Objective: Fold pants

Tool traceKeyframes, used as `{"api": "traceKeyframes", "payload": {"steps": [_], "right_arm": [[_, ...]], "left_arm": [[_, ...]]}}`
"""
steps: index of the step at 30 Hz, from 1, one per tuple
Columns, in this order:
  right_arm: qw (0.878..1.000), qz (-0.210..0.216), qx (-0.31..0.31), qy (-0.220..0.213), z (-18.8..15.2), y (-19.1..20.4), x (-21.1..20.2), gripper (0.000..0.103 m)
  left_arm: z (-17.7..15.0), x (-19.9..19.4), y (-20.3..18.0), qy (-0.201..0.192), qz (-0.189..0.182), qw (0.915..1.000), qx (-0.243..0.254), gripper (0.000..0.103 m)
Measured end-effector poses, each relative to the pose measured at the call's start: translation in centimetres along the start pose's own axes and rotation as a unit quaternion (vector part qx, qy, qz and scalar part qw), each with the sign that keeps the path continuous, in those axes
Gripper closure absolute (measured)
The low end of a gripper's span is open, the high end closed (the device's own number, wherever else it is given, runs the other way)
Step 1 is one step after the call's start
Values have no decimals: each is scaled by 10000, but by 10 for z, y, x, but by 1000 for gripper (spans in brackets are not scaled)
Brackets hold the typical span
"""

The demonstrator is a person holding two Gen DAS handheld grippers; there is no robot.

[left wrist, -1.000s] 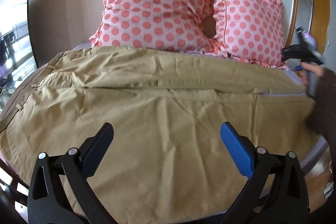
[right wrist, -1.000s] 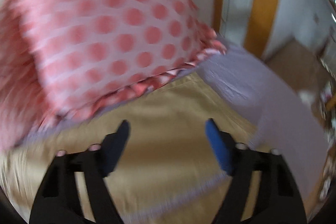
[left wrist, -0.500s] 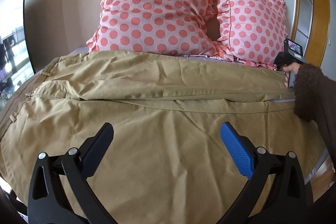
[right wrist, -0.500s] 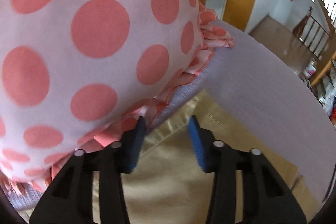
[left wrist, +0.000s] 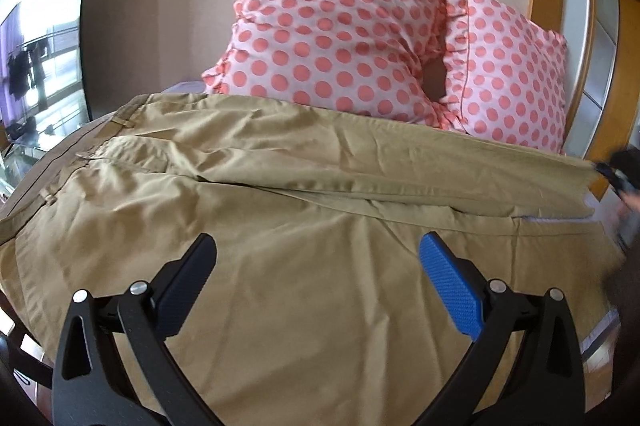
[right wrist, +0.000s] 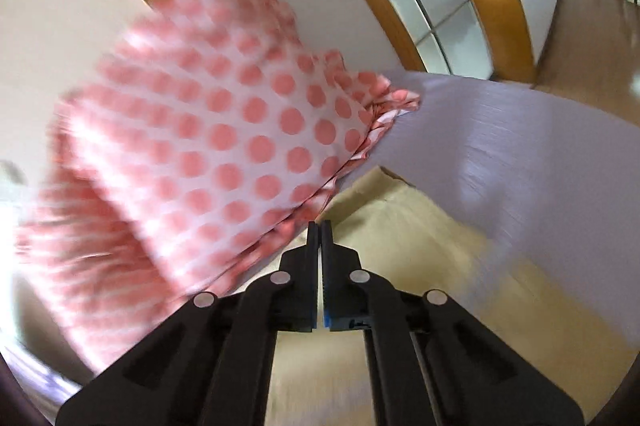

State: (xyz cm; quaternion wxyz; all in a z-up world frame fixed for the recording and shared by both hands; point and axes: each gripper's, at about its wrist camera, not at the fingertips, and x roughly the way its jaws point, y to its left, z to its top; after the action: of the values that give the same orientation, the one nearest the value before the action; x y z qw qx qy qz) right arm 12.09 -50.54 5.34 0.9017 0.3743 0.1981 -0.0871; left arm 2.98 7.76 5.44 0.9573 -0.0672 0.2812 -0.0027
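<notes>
We can read no text, label, brand, number or sign in either view; nothing on the fabric, walls or tools bears legible writing

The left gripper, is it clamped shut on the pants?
No, the left gripper is wide open above the tan pants.

Left wrist view: the tan cotton pants [left wrist: 304,226] run off the near and left edges, waistband partly cut. At the far right, the right gripper [left wrist: 618,174] shows only as a dark smear. Right wrist view: the pink polka-dot ruffled pillow [right wrist: 224,146] is motion-blurred; whether the closed jaws pinch fabric cannot be told.
</notes>
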Motion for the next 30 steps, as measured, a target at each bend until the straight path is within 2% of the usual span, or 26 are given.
{"api": "traceKeyframes", "payload": {"steps": [2, 3, 6, 7, 10, 12, 13, 16, 19, 21, 27, 30], "right_arm": [[10000, 57, 69, -27, -22, -8, -41, 103], [9999, -48, 135, 4, -39, -22, -62, 103], [9988, -139, 368, 306, -59, -49, -76, 102], [9971, -114, 494, 563, -63, -55, -72, 101], [9911, -18, 841, 1036, -69, -61, -69, 85], [9892, 274, 851, 1163, -73, -52, -63, 62], [9873, 439, 851, 1265, -76, -47, -60, 58], [9762, 807, 1020, 1736, -90, -32, -34, 57], [9674, 712, 1290, 2058, -106, -28, -5, 57], [9671, 555, 1566, 1925, -113, -33, 3, 64], [9654, 123, 2413, 979, -108, -47, -8, 64], [9651, 17, 2543, 626, -104, -49, -8, 64]], "left_arm": [[3, -4, 5, -74, 4, 10000, -63, 2], [6, -6, 8, -107, 4, 9999, -111, 2], [15, -10, 14, -168, -129, 9994, -259, 2], [18, -12, 15, -186, -175, 9993, -289, 2], [22, -21, 16, -263, -195, 9990, -300, 2], [20, -25, 17, -306, -207, 9989, -297, 2], [20, -26, 17, -305, -235, 9988, -313, 2], [18, -25, 20, -189, -327, 9984, -416, 2], [17, -25, 20, -113, -318, 9985, -432, 2], [15, -26, 21, -110, -248, 9989, -394, 2], [18, -20, 26, -71, -201, 9985, -494, 2], [23, -12, 30, 20, -296, 9978, -600, 2]]}}
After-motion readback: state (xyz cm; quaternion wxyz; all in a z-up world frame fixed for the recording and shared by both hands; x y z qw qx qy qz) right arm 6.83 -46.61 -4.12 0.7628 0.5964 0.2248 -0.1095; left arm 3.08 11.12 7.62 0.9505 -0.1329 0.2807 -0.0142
